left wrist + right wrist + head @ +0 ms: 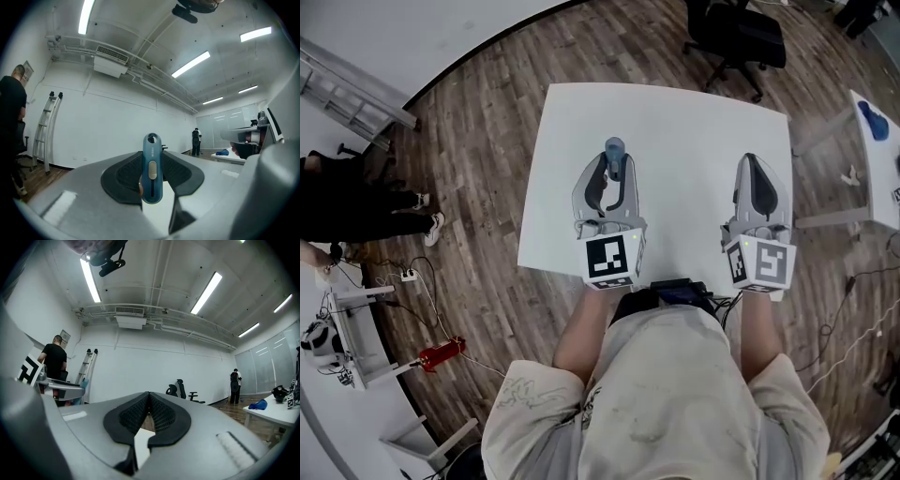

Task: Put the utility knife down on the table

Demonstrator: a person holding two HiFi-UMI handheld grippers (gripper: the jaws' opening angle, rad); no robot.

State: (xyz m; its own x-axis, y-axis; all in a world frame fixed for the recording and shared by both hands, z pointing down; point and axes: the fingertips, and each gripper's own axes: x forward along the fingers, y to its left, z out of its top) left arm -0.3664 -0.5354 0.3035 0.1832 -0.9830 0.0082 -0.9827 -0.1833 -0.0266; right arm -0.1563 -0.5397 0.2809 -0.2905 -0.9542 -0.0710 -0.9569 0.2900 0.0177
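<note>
Your left gripper [614,164] points level and away from your body, its jaws clamped on the upright utility knife [152,168]. Your right gripper [757,164] lies parallel to it, well apart, its jaws pressed together with nothing between them. Both forearms reach straight forward.

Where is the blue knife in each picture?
Head view: knife in the left gripper, above centre.
Left gripper view: knife in the middle, upright.
Right gripper view: not in it.
Shared landmark: ladder by the wall.
</note>
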